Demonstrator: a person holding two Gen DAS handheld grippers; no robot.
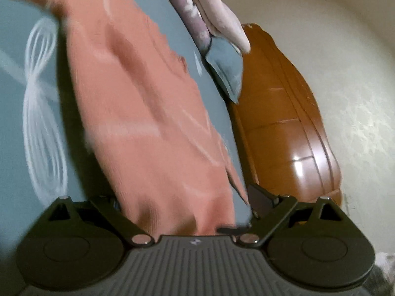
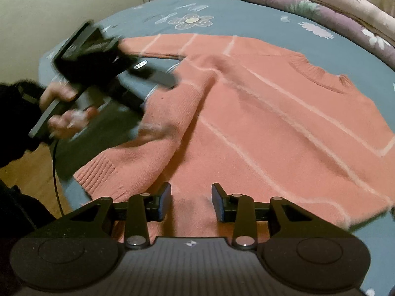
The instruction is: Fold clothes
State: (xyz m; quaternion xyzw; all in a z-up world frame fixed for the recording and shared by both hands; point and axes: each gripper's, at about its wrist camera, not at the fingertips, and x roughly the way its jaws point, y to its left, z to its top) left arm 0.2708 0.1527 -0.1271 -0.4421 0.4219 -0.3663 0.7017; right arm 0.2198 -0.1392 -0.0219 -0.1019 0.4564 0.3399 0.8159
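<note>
Sweater (image 2: pixel 259 113) hem between parted right tongs (image 2: pixel 191 201)

Left gripper (image 2: pixel 138 74) motion-blurred; its fingers (image 1: pixel 261 197) partly hidden by sweater (image 1: pixel 153 113)

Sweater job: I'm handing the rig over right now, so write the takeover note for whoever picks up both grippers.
Right gripper: open, low over the hem end of the orange sweater, gripping nothing.
Left gripper: blurred in the right wrist view, at the sweater's left side by the sleeve. Its own view is smeared with fabric over the fingers; I cannot tell whether it is gripping.
Sweater: spread on the blue floral bedsheet, collar at the far end. The near sleeve lies angled across the body, the other stretches out across the far side.
Done: laid out. Left: bring in both sleeves, then fold the body.
</note>
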